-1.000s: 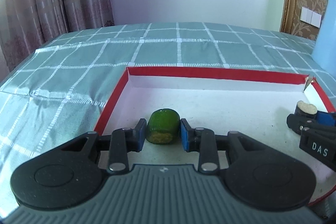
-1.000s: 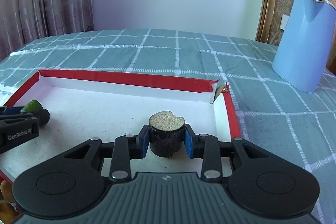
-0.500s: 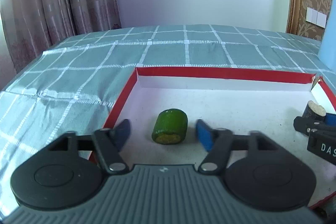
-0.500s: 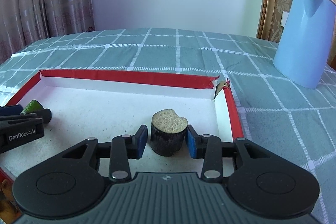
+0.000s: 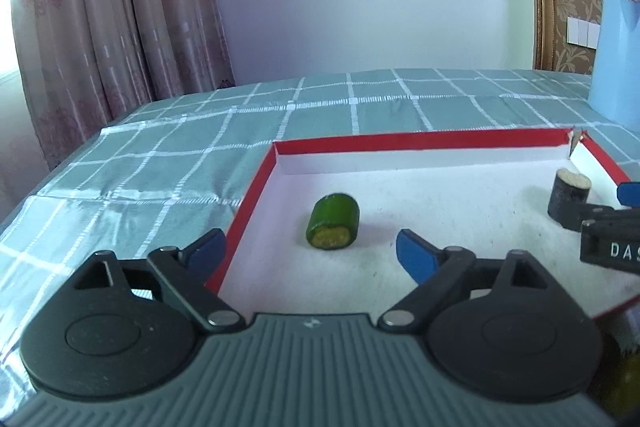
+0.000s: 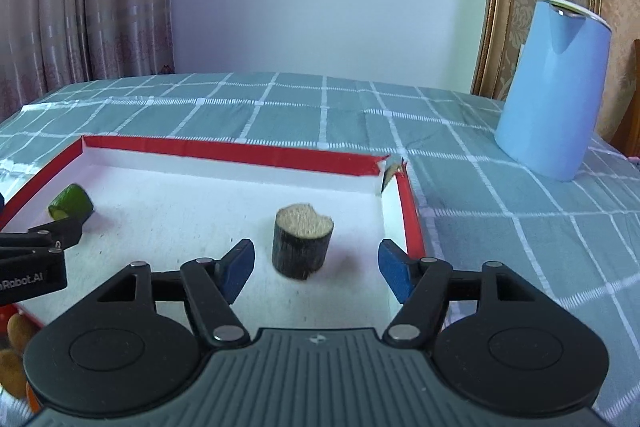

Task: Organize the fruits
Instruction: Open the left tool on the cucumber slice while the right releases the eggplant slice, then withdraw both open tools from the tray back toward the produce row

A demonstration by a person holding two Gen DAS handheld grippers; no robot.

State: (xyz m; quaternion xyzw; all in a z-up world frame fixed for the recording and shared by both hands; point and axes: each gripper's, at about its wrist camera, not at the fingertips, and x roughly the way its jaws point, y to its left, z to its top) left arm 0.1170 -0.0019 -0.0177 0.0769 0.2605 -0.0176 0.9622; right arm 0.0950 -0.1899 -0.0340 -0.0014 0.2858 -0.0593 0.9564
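A green cucumber chunk (image 5: 333, 221) lies on its side on the white floor of the red-rimmed tray (image 5: 424, 141). My left gripper (image 5: 310, 255) is open and empty, just behind the chunk, with its left finger over the tray's left rim. A dark cylindrical chunk with a pale cut top (image 6: 303, 241) stands upright in the tray near its right wall (image 6: 410, 211). My right gripper (image 6: 316, 265) is open and empty, its pads apart on either side of it. The green chunk also shows in the right wrist view (image 6: 72, 203), and the dark chunk in the left wrist view (image 5: 570, 191).
A tall light-blue jug (image 6: 554, 89) stands on the checked green tablecloth (image 6: 280, 111) right of the tray. Curtains (image 5: 112, 11) hang at the far left. Some yellowish fruit (image 6: 16, 331) peeks in below the tray's near left corner.
Both grippers have opened and let go of their pieces. The left one pulled back from the green chunk; the right one opened wide around the dark chunk and drew back slightly.
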